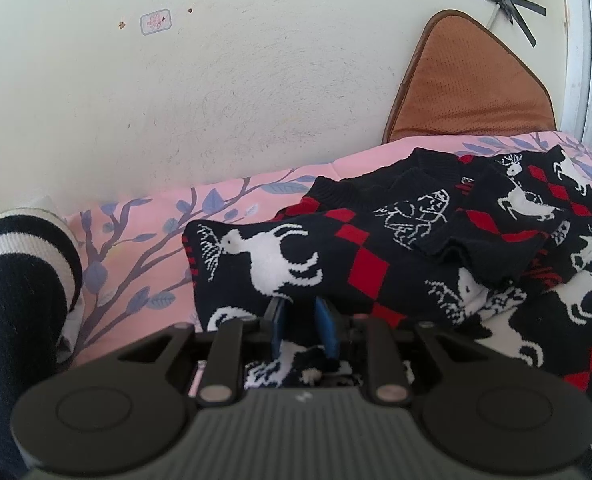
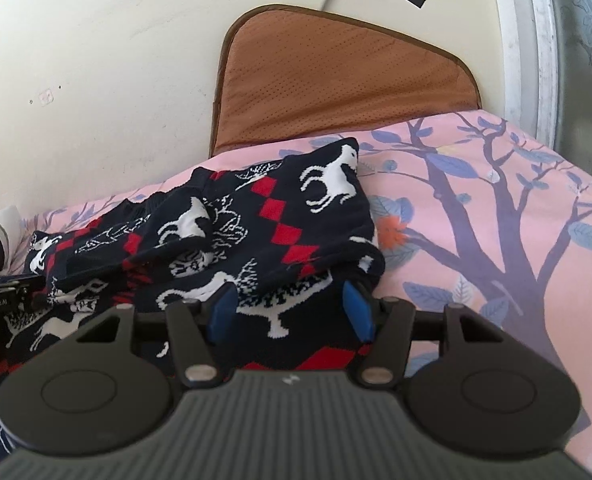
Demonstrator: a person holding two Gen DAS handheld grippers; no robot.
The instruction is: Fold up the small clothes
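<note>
Your left hand-held gripper [image 1: 302, 326] is clamped on the sweater's [image 1: 376, 248] near hem; the right hand-held gripper [image 2: 290, 312] stands apart, straddling the hem's far-right corner.

One patterned sweater [image 1: 376, 256], one brown cushion [image 1: 468, 84], two grippers [image 1: 301, 312].

Sweater [image 1: 360, 264] – black, white deer, red diamonds; sheet [image 2: 496, 216] – pink, blue-leaved branches; cushion [image 2: 336, 80] brown.

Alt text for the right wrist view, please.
The right gripper, jaws apart, straddles a fold of a black, red and white reindeer sweater crumpled on a pink sheet. A brown cushion leans on the wall behind.
</note>
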